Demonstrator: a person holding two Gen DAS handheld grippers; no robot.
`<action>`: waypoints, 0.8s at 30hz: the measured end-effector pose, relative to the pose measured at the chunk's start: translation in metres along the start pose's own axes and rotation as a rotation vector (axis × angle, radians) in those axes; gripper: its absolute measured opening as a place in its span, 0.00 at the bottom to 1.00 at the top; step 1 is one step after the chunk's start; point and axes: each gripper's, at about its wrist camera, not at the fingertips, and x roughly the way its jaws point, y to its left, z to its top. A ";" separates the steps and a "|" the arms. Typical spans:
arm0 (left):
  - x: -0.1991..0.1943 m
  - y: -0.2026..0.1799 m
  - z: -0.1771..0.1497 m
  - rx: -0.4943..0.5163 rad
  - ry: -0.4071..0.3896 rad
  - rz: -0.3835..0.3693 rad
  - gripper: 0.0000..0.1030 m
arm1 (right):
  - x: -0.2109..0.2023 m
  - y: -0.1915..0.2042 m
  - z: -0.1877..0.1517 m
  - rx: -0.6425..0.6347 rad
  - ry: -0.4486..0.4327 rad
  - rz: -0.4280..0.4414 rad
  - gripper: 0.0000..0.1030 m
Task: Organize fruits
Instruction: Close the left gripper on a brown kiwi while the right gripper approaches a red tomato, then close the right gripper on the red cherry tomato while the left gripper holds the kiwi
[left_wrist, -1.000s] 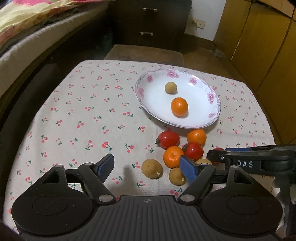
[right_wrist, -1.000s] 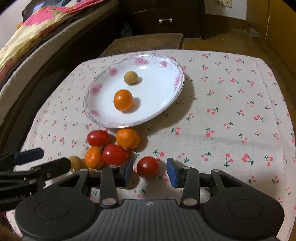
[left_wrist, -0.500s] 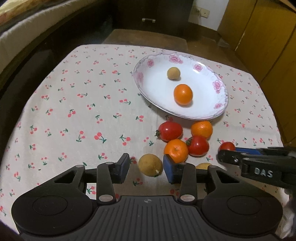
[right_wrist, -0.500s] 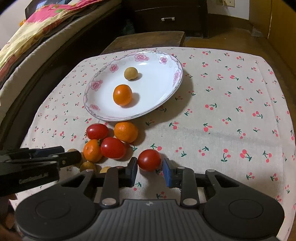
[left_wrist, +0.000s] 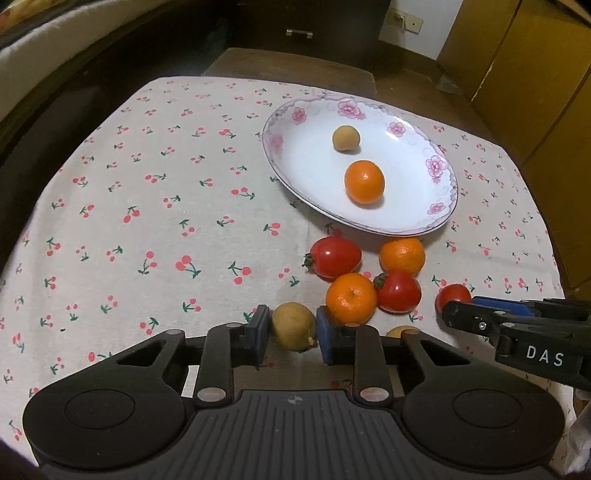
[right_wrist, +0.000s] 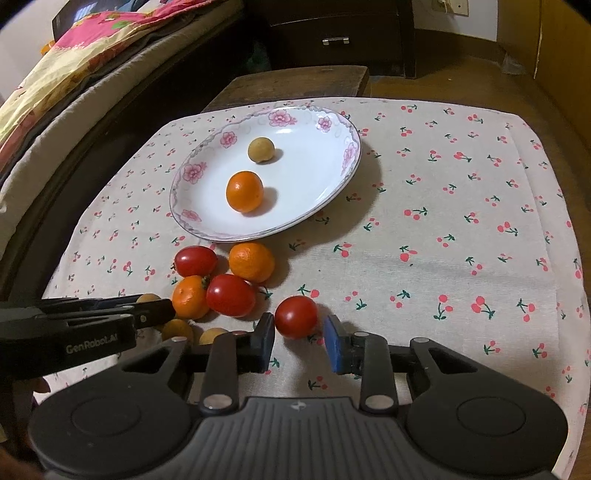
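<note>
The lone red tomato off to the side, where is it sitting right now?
In the right wrist view, the tomato sits on the cherry-print tablecloth between the right gripper's open fingers, just right of the fruit pile.

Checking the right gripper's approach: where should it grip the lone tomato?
Across the lone tomato's round middle, coming level from the near side as the right gripper sits now. Both its flanks are free; the tomato beside it lies apart.

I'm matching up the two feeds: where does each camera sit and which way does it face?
Left wrist: on the left hand-held gripper, facing forward over a tan fruit; the right hand-held gripper shows.
Right wrist: on the right one, facing a lone tomato; the left one shows.
Shared: the plate, fruit pile.
</note>
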 end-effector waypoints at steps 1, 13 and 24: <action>0.000 0.000 0.000 0.000 0.001 0.000 0.34 | 0.000 0.000 0.000 0.002 0.000 0.001 0.30; -0.012 -0.001 -0.014 0.051 0.001 0.003 0.34 | -0.002 -0.001 -0.003 -0.007 0.012 0.004 0.30; -0.002 -0.004 -0.011 0.055 0.001 0.009 0.45 | 0.005 0.001 -0.003 -0.014 0.031 0.012 0.30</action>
